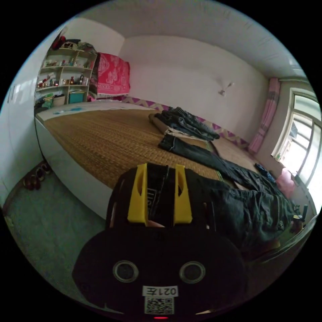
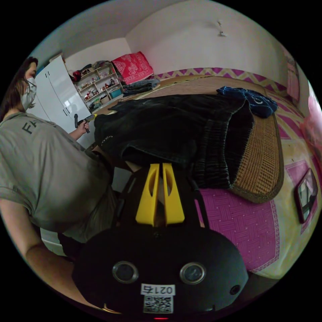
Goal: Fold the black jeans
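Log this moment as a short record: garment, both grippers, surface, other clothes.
garment: black jeans, waist end lifted at the bed's edge, legs trailing across the mat
left gripper: jaws shut on the jeans' fabric
right gripper: jaws nearly closed at the jeans' edge; grip unclear
surface: woven mat on the bed
other clothes: pile of dark jeans near the wall; blue garment

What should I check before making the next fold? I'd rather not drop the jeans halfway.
1. Left gripper shut on the black jeans: ok, dark cloth sits between its jaws.
2. Right gripper holding the jeans: cannot tell, the cloth hides its jaw tips.
3. Jeans supported by the woven mat: ok, legs stretch across it.
4. Other piled clothes apart from the jeans: ok in the left gripper view.
5. Blue garment apart from the jeans: not ok, it lies against them.
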A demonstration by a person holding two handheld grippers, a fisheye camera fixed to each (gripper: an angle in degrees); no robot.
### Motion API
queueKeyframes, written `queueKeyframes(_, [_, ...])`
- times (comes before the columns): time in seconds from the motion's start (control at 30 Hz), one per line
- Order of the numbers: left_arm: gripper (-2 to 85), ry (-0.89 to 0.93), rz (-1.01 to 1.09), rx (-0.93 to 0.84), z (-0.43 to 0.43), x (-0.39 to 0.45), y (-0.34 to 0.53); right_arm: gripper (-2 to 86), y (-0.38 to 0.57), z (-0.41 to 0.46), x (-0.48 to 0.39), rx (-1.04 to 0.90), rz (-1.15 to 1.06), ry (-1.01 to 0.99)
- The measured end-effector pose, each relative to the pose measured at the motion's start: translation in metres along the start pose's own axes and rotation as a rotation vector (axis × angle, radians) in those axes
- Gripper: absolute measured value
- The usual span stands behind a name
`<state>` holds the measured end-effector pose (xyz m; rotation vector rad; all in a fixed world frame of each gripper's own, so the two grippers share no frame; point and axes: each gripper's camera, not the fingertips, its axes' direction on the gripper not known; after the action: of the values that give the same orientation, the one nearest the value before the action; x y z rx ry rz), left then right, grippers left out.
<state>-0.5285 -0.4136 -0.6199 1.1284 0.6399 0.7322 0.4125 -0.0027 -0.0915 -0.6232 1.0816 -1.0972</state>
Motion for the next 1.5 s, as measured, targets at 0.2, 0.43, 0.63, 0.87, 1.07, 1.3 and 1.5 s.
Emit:
queueKeyframes(0.2, [8.6,-0.004,0.079,-0.113,0.014,-0.005,-0.012,-0.1,0.007,0.0,0.006,0.003,0.012,-0.004])
queueKeyframes(0.43, [1.0,0.093,0.122,-0.105,0.005,0.006,-0.056,-0.1,0.013,0.001,0.014,-0.007,0.016,-0.015])
queueKeyframes(0.63, [1.2,0.13,0.22,-0.209,0.026,0.047,-0.162,0.0,0.011,0.006,0.019,-0.051,0.008,-0.01])
queueKeyframes(0.87, [3.8,0.008,0.25,-0.542,0.156,0.044,-0.163,0.2,0.015,0.012,0.029,-0.04,0.019,-0.013])
queueKeyframes(1.07, [5.2,0.085,0.151,-0.518,0.162,0.026,-0.167,1.7,0.017,-0.009,0.031,-0.022,0.032,-0.04])
queueKeyframes(1.3, [0.7,0.258,-0.013,-0.244,0.135,0.009,-0.182,6.3,-0.015,-0.07,0.078,0.217,0.11,0.156])
queueKeyframes(1.5, [3.3,0.151,0.178,-0.408,0.174,0.062,-0.188,9.6,-0.075,-0.029,0.197,0.132,0.298,0.171])
